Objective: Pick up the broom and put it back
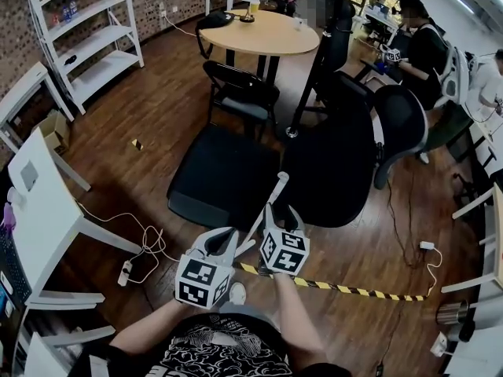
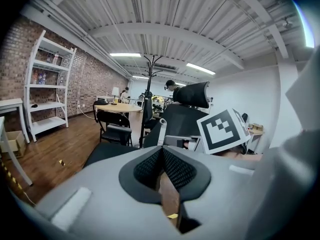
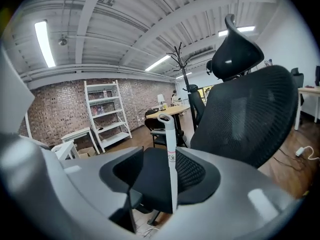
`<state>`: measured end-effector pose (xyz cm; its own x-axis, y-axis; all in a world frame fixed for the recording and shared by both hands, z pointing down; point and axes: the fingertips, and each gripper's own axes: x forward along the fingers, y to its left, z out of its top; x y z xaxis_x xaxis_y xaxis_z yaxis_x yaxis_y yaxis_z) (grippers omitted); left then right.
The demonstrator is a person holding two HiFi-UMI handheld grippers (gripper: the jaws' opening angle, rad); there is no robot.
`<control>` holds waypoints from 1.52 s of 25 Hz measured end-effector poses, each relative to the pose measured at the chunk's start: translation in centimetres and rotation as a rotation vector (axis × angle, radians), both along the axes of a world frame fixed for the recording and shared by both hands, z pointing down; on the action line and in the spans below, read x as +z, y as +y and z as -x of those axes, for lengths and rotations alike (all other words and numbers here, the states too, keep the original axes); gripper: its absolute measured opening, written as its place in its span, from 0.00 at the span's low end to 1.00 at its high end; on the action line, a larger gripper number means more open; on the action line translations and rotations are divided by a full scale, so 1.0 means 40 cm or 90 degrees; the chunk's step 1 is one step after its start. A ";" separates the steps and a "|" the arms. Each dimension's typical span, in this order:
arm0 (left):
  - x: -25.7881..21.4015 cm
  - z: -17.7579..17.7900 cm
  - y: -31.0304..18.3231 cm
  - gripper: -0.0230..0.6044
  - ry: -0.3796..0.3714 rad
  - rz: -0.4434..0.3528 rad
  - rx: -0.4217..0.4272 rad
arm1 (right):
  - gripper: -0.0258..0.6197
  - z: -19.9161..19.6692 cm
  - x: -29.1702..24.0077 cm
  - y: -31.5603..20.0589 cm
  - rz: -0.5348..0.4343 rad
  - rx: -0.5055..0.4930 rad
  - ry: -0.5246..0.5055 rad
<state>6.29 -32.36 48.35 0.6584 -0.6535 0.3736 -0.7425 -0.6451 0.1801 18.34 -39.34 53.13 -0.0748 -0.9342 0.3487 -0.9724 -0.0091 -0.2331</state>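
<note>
The broom's white handle (image 1: 271,199) stands nearly upright with its looped top resting against a black mesh office chair (image 1: 338,163); the broom's head is hidden below my grippers. My right gripper (image 1: 280,210) is open, and the handle (image 3: 170,154) runs up between its jaws close to the right pad, with neither pad pressing on it. My left gripper (image 1: 222,240) sits just left of the handle, apart from it. Seen in its own view, the left gripper (image 2: 161,151) is shut at the tips with nothing held, and the handle (image 2: 161,131) shows beyond it.
The chair's wide black seat (image 1: 224,175) lies ahead. Behind it are a folding chair (image 1: 240,93), a round wooden table (image 1: 259,34) and a coat stand (image 1: 314,69). White shelves (image 1: 86,30) and a desk (image 1: 47,203) line the left. Striped tape (image 1: 354,291) and cables (image 1: 145,242) cross the floor.
</note>
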 end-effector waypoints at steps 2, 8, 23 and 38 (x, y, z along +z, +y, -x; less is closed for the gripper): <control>-0.004 -0.005 -0.013 0.04 0.002 0.002 -0.002 | 0.31 -0.005 0.013 -0.027 0.006 -0.001 -0.001; -0.019 -0.030 -0.061 0.04 0.003 -0.002 -0.004 | 0.32 -0.025 0.054 -0.100 0.034 -0.002 0.005; -0.012 -0.032 -0.155 0.04 -0.002 0.000 -0.037 | 0.22 -0.056 0.143 -0.214 0.081 -0.015 0.033; -0.015 0.009 -0.108 0.04 0.013 0.003 -0.039 | 0.18 0.002 0.119 -0.122 0.066 -0.037 0.056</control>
